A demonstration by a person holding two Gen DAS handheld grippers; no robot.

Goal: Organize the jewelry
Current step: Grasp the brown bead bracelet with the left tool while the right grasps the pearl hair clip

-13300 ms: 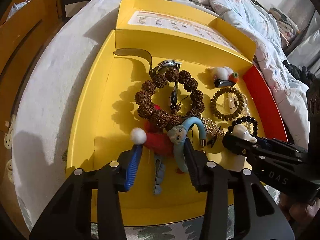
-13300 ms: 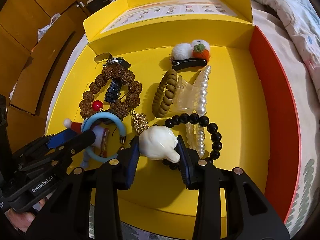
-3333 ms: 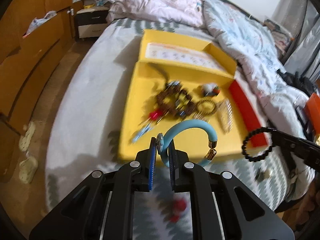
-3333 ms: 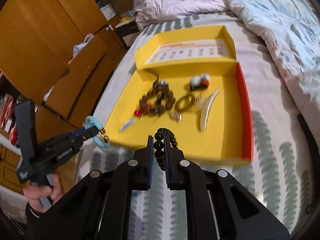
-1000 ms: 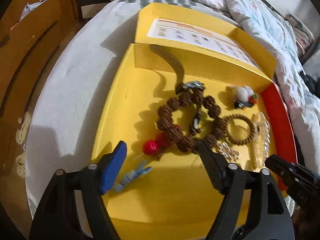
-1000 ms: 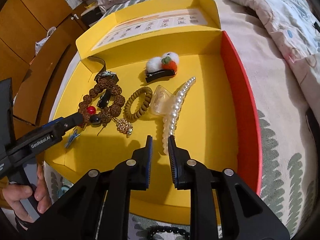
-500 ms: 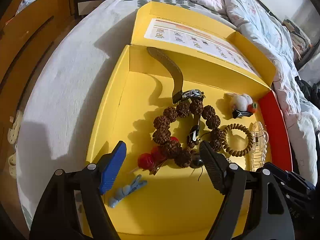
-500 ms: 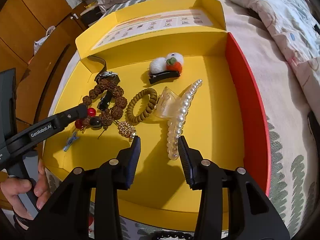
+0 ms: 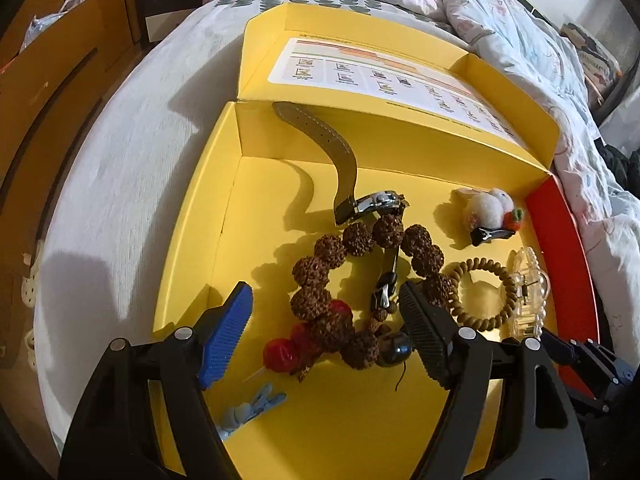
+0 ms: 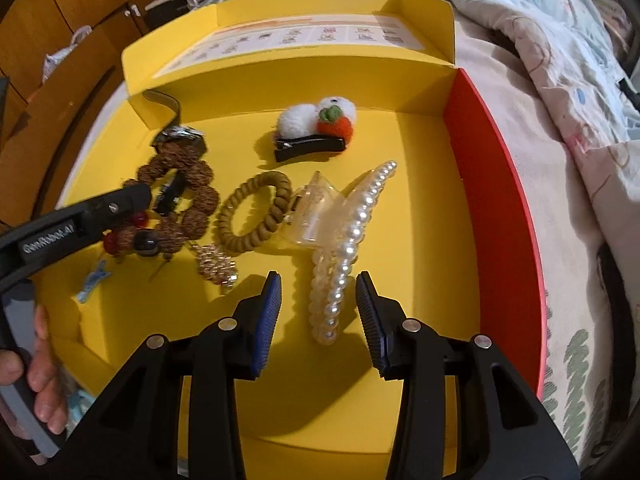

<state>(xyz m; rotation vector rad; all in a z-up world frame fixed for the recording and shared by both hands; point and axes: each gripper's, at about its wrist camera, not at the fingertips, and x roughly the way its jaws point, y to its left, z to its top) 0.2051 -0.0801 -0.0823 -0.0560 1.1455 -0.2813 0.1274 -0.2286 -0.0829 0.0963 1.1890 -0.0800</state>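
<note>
Right gripper (image 10: pixel 318 306): jaws parted, just widened, nothing clamped; the near end of the pearl clip (image 10: pixel 346 248) is seen between the pads, apparently untouched.
Left gripper (image 9: pixel 326 330): spread wide, nothing held; poised over the seed bracelet (image 9: pixel 360 292), red beads (image 9: pixel 282 354) between the pads.
Box (image 10: pixel 496 208): yellow, one red wall, lid folded back, set on a bed (image 9: pixel 132 160).
Left side: watch (image 9: pixel 340 172), strap leaned on the back wall; blue clip (image 9: pixel 250 404) by the front edge.
Middle: coil tie (image 10: pixel 256 212), touching the pearl clip; gold charm (image 10: pixel 216 266).
Back: pompom clip (image 10: pixel 316 132).
</note>
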